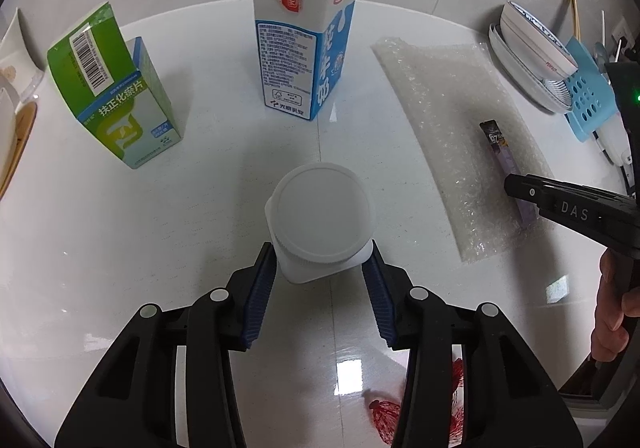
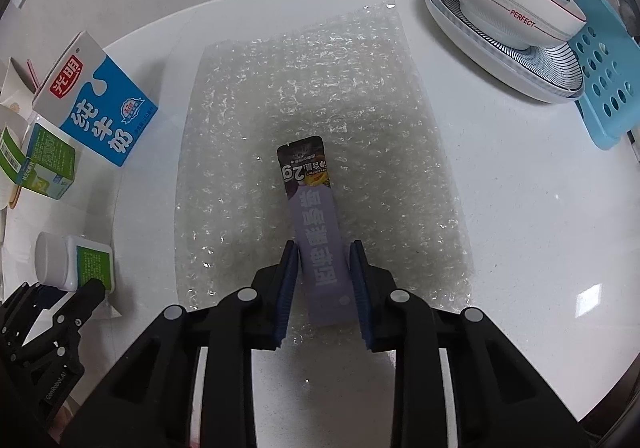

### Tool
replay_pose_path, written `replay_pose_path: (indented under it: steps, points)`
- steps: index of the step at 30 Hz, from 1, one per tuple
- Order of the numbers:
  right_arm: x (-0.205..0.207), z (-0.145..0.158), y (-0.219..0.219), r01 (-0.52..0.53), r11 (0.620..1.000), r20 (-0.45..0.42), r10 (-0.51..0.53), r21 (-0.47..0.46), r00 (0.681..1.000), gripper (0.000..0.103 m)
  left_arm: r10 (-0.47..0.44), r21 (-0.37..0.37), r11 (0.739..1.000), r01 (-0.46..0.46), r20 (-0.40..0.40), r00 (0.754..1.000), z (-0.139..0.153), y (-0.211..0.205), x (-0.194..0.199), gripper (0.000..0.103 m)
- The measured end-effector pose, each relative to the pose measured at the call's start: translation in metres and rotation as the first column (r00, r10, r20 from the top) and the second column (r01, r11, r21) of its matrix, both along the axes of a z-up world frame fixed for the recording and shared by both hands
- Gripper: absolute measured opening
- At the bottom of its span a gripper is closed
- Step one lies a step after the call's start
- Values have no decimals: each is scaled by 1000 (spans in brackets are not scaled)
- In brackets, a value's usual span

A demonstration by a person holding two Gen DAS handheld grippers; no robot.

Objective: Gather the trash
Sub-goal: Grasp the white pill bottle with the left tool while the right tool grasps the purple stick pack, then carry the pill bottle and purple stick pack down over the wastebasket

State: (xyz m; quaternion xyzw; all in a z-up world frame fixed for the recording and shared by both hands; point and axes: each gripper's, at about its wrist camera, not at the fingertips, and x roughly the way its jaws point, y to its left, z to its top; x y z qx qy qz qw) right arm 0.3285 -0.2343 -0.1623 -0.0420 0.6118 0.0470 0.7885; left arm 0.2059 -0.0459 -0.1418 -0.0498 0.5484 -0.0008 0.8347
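A white plastic bottle (image 1: 320, 219) with a screw lid stands on the white table (image 1: 120, 248). My left gripper (image 1: 322, 248) comes down from above, and its blue pads (image 1: 260, 288) press on both sides of the bottle's body. In the right wrist view the same bottle (image 2: 72, 264) shows a green label. A purple sachet (image 2: 320, 248) lies lengthwise on a sheet of bubble wrap (image 2: 320, 87). My right gripper (image 2: 324, 248) points steeply down, and its pads (image 2: 288, 288) close against the sachet's two long edges.
A blue-and-white milk carton (image 1: 304, 47) with a straw and an opened green medicine box (image 1: 120, 99) stand at the back. Stacked bowls and plates (image 2: 508, 7) and a blue perforated rack (image 2: 604, 75) sit at the right. A red mesh scrap (image 1: 384, 416) lies near the front. A hand (image 1: 612, 308) holds the right gripper.
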Motion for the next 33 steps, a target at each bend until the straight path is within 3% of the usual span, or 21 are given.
replay_pose_path:
  steps: [9,33]
  points:
    - [-4,2,9,15,1000,13,-15,-20,1000,16,14,-5,1000,-14,6,1000,10,12,-4,44]
    - [-53,62,-7,27,999,137,-32,36,990,15,14,11,1000,-14,51,999,37,16,-28,44]
